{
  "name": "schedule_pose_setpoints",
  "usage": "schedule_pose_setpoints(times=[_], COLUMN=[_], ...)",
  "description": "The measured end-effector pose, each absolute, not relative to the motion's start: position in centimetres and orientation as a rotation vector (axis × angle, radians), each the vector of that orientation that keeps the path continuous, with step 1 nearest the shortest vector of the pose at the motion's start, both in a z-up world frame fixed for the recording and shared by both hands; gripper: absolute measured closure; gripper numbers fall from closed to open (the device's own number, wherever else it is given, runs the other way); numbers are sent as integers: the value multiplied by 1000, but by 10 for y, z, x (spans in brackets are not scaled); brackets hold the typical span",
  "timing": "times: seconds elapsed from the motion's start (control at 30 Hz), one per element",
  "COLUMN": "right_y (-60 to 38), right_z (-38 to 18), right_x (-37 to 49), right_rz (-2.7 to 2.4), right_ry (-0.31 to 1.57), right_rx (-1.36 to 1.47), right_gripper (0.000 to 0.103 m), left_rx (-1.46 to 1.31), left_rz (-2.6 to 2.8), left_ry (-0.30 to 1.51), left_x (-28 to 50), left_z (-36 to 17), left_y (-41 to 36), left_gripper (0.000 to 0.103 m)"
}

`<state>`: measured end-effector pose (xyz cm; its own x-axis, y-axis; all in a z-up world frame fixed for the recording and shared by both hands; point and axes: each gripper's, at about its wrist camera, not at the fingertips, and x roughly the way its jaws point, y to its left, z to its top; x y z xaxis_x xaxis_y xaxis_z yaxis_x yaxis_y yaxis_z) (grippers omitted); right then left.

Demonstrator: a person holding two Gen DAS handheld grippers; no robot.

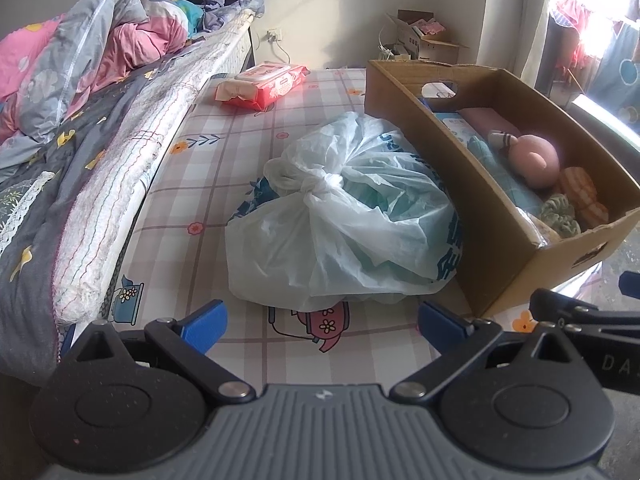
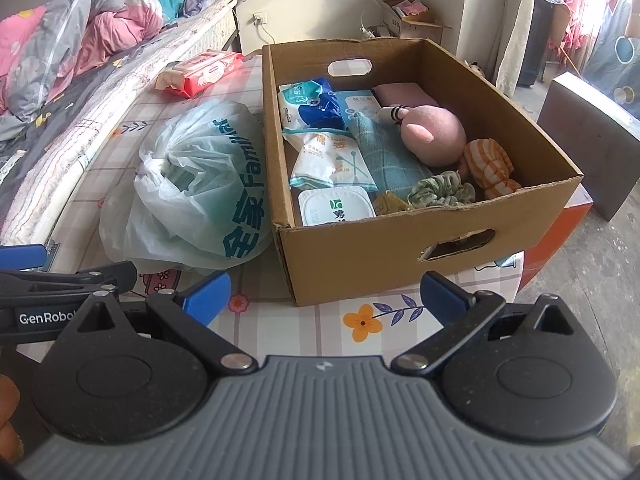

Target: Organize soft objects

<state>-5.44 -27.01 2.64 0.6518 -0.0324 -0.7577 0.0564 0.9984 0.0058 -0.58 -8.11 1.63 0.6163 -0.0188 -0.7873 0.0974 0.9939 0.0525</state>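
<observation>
A knotted white plastic bag (image 1: pixel 344 216) (image 2: pixel 192 188) lies on the patterned mat, left of a cardboard box (image 1: pixel 476 216) (image 2: pixel 384 256). The box holds a pink plush toy (image 2: pixel 434 136) (image 1: pixel 534 160), an orange striped cloth (image 2: pixel 490 168), a green scrunchie (image 2: pixel 442 190), a teal towel (image 2: pixel 380 156) and several tissue packs (image 2: pixel 316 106). A red wipes pack (image 1: pixel 262 84) (image 2: pixel 200 72) lies farther back on the mat. My left gripper (image 1: pixel 322 320) is open just short of the bag. My right gripper (image 2: pixel 326 294) is open in front of the box's near wall. Neither holds anything.
A mattress edge with rumpled pink and grey bedding (image 1: pixel 92 92) (image 2: pixel 72 40) runs along the left. A small open cardboard box (image 1: pixel 424 36) (image 2: pixel 408 16) stands by the far wall. An orange box (image 2: pixel 560 232) and a dark cabinet (image 2: pixel 588 136) stand to the right, on bare floor.
</observation>
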Motion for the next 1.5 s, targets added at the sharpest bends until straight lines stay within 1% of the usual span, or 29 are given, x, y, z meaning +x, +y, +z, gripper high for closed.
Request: schedule_pose_setpoints(times=[1.5], right_y=[-271], right_z=[28], right_x=[-56], right_rz=[-56], right_ry=[875], right_rx=[29], right_gripper=[1], left_rx=[79], left_rz=[-83], left_ry=[925], left_x=[-7], left_z=[16], left_y=[-82], left_gripper=[3])
